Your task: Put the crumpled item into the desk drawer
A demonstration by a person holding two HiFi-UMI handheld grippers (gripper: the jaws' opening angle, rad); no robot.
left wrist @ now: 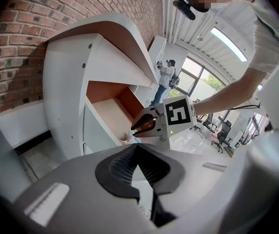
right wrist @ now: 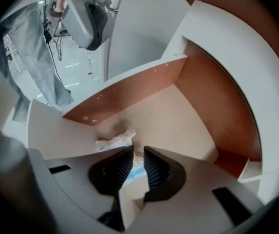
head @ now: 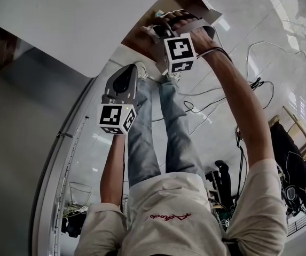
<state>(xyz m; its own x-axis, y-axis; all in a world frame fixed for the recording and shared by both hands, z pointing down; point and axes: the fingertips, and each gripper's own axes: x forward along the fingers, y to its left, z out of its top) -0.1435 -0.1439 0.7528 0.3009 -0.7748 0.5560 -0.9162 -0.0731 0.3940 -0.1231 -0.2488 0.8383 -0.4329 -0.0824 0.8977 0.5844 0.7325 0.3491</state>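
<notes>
Far left: white table [head: 62,20] with a curved top, set against a brick wall [left wrist: 12,43].

Next along: left tongs [left wrist: 138,147], held out in front of the table and well apart from the drawer. Pads pressed together at the tips, nothing between them. Marker cube [head: 116,118] on their back, turned up toward the head camera.

Just right of those: legs in blue jeans [head: 177,132], standing on a pale glossy floor [head: 238,15].

Further right and higher in the head view: drawer [right wrist: 188,116] pulled out of the table, with reddish-brown walls and a lighter tan bottom. Right tongs [right wrist: 138,152] reaching steeply down into it, jaws spread a little with a narrow gap left between the pads.

Crumpled item [right wrist: 116,140]: white with a touch of pale blue, lying on the drawer bottom in a corner where a brown wall meets a white panel. Directly below the right tongs, part of it showing beside the left pad and part through the gap. Not visibly pinched; cannot tell whether either pad touches it.

Far right: black cables [head: 259,84] trailing over the floor. In the left gripper view, office chairs [left wrist: 224,130] beyond the right arm, and another person [left wrist: 166,77] standing by tall windows.
</notes>
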